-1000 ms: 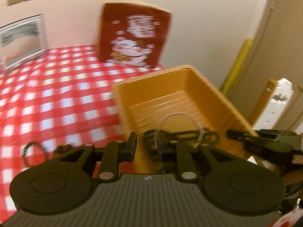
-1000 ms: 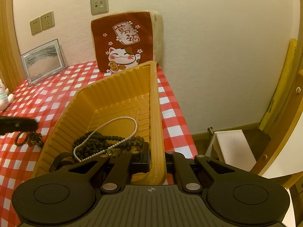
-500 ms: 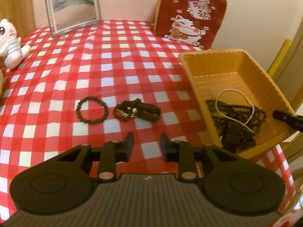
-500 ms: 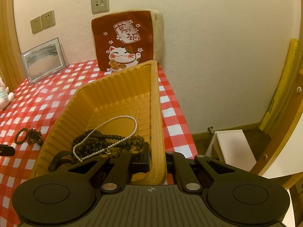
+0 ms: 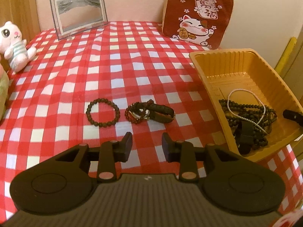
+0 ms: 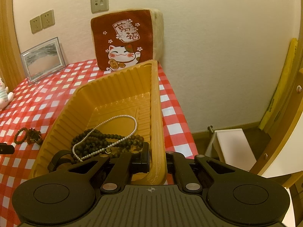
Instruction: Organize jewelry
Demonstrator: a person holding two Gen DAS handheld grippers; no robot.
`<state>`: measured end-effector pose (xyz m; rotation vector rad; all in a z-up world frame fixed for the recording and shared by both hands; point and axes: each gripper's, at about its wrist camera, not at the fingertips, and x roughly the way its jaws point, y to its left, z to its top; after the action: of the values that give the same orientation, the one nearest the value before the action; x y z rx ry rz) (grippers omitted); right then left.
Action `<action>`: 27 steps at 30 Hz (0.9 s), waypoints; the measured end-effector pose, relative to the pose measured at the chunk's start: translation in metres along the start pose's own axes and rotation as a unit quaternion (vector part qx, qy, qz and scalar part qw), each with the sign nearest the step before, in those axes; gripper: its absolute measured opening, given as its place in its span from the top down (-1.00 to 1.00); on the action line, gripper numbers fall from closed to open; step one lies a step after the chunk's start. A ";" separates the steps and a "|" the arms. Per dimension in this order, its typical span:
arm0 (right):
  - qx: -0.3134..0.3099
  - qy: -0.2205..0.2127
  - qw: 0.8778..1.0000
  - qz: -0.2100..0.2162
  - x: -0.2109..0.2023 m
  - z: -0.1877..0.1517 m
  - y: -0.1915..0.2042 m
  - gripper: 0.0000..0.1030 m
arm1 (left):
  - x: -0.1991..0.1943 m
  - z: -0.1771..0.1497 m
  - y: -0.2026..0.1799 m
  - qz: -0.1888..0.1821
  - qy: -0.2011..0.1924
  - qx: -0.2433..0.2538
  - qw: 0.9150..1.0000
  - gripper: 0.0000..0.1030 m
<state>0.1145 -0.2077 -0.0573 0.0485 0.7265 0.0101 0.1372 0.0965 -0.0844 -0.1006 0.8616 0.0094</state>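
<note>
Red-and-white checked tablecloth (image 5: 106, 71) covers the table. Left gripper (image 5: 146, 144) hovers with jaws apart, holding nothing, just short of a dark bead bracelet (image 5: 102, 112) and a tangled bracelet cluster (image 5: 149, 112). Right gripper (image 6: 158, 156) is clamped on the near wall of the yellow tray (image 6: 157, 113). Tray contents: pearl necklace (image 6: 113, 134), dark bead strands (image 6: 106, 141), black strap (image 5: 245, 134). Only the right view shows the wall sockets (image 6: 42, 21); only the left view shows the whole plush cat (image 5: 14, 45).
</note>
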 end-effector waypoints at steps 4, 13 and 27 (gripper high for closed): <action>0.000 0.000 1.000 0.000 0.000 0.000 0.000 0.91 | 0.009 0.004 -0.001 0.002 -0.007 0.021 1.000 0.43; 0.000 0.001 1.000 0.000 0.001 -0.001 0.000 0.91 | 0.039 0.012 -0.003 0.016 -0.011 0.059 0.998 0.60; 0.000 0.001 1.000 0.000 0.001 -0.001 -0.001 0.91 | 0.061 0.023 -0.001 0.007 -0.003 0.059 0.998 0.77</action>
<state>0.1147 -0.2083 -0.0583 0.0484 0.7280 0.0107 0.1947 0.0961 -0.1155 0.0167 0.8540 -0.0275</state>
